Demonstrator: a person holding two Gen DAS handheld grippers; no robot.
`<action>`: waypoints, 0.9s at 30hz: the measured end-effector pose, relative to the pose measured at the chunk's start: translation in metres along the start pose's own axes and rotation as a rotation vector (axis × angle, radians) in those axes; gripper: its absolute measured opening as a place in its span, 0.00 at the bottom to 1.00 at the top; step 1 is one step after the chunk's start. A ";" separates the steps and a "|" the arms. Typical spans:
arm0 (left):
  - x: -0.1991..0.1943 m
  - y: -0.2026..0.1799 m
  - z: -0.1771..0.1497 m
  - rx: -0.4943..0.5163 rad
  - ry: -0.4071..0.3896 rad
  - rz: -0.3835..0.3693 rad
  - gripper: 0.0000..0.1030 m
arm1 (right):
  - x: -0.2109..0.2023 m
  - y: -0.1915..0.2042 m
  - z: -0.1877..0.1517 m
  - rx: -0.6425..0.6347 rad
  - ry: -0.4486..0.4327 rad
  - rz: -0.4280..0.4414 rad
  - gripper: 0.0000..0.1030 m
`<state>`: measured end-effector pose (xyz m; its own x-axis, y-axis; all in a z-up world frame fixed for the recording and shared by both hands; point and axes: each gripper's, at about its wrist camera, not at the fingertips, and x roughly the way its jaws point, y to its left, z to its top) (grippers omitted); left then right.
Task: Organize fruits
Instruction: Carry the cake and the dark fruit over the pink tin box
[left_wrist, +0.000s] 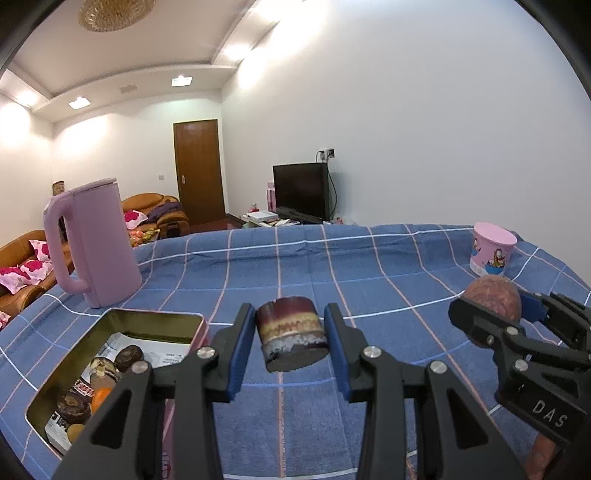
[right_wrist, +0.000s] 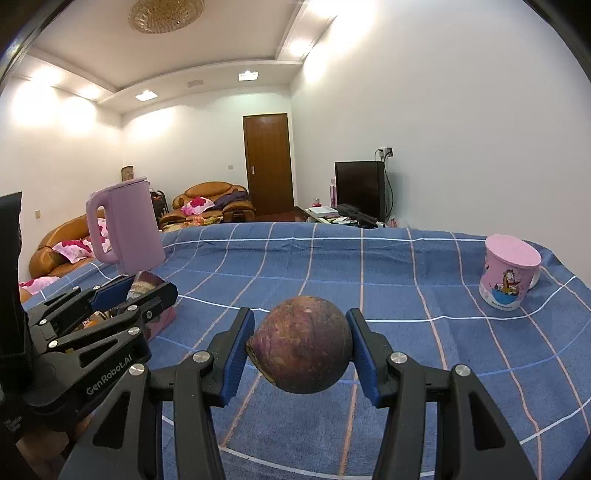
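My left gripper (left_wrist: 290, 338) is shut on a short dark-purple cane piece with pale and yellow bands (left_wrist: 291, 332), held above the blue checked cloth. My right gripper (right_wrist: 301, 347) is shut on a round purple-brown fruit (right_wrist: 301, 345), also held above the cloth. In the left wrist view the right gripper (left_wrist: 491, 306) shows at the right with that fruit (left_wrist: 493, 297). In the right wrist view the left gripper (right_wrist: 144, 291) shows at the left with its cane piece (right_wrist: 144, 284). An open metal tin (left_wrist: 70, 373) at the lower left holds several dark round fruits (left_wrist: 127, 356) and an orange one (left_wrist: 100, 398).
A pink kettle (left_wrist: 90, 243) stands at the far left of the table, behind the tin. A pink cartoon cup (right_wrist: 509, 273) stands at the far right. The blue checked cloth (left_wrist: 314, 266) covers the table. Sofas, a door and a television lie beyond the far edge.
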<state>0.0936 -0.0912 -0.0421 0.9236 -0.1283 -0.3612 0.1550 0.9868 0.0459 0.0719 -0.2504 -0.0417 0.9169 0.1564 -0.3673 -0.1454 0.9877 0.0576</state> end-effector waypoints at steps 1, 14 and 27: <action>-0.001 0.000 0.000 0.001 -0.002 0.001 0.39 | -0.001 0.000 0.000 0.000 -0.002 0.001 0.51; -0.010 -0.003 -0.001 0.003 -0.051 0.035 0.39 | -0.010 0.002 -0.001 -0.006 -0.045 -0.003 0.51; -0.017 0.007 -0.002 -0.029 -0.051 0.054 0.39 | -0.010 0.008 -0.001 -0.019 -0.048 0.011 0.51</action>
<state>0.0784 -0.0820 -0.0376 0.9471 -0.0786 -0.3111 0.0946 0.9948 0.0366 0.0615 -0.2443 -0.0385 0.9319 0.1678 -0.3217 -0.1624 0.9858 0.0436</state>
